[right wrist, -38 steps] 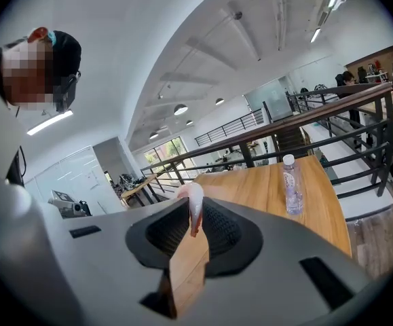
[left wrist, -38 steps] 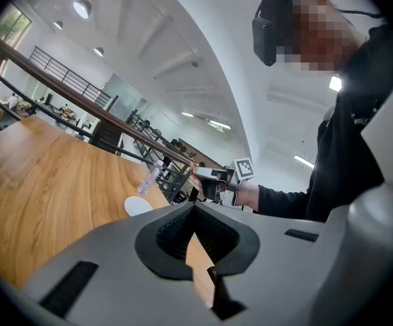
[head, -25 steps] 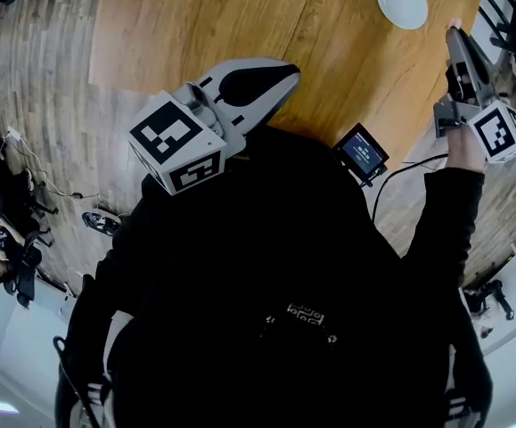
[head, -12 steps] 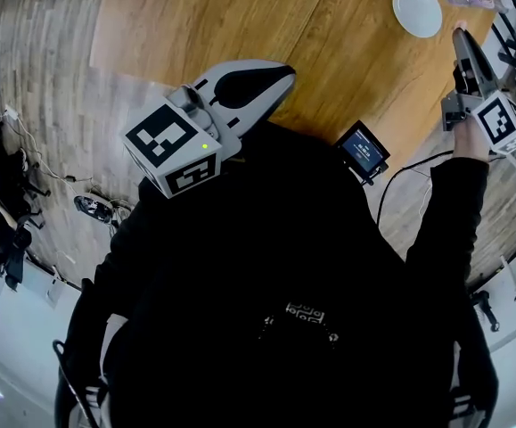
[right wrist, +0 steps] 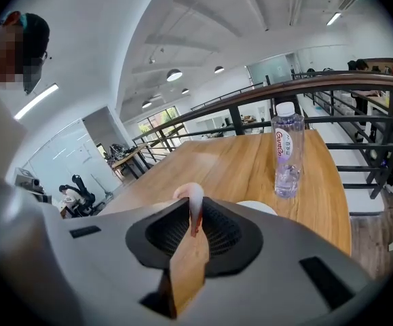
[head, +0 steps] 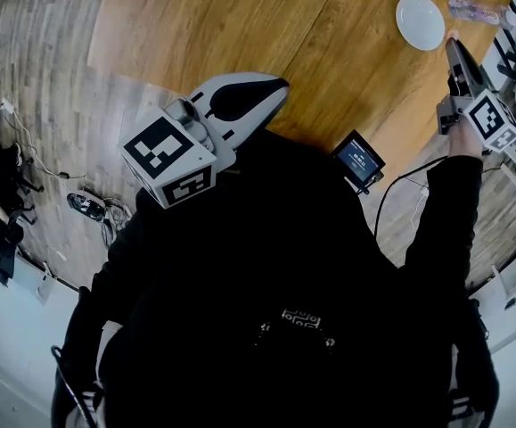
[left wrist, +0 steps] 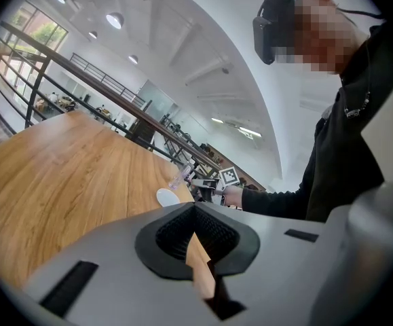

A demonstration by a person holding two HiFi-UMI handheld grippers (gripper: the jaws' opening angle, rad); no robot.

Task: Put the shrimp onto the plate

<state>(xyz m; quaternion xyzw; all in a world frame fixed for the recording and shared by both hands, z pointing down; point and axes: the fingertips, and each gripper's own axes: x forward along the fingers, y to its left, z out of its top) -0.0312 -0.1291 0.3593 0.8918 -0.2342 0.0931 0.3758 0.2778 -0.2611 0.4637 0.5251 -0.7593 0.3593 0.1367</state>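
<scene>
A pale pink shrimp (right wrist: 191, 201) with a reddish tail end is pinched upright in my right gripper (right wrist: 195, 216), whose jaws are shut on it. In the head view that right gripper (head: 451, 43) hovers just right of the small white plate (head: 421, 21) on the wooden table; the plate's rim (right wrist: 258, 208) peeks over the jaws. My left gripper (head: 278, 87) hangs above the table's near edge, close to my body, far from the plate. Its jaws are shut with nothing in them (left wrist: 195, 210). From there the plate (left wrist: 167, 197) shows far off.
A clear water bottle (right wrist: 288, 151) stands upright just beyond the plate, near the table's far corner (head: 479, 10). A black railing (right wrist: 332, 87) runs past the table end. A small screen device (head: 358, 159) hangs at my chest. Wooden tabletop (head: 222, 25) stretches left.
My right gripper, with the shrimp, has drawn closer to the plate. The left gripper has stayed about where it was.
</scene>
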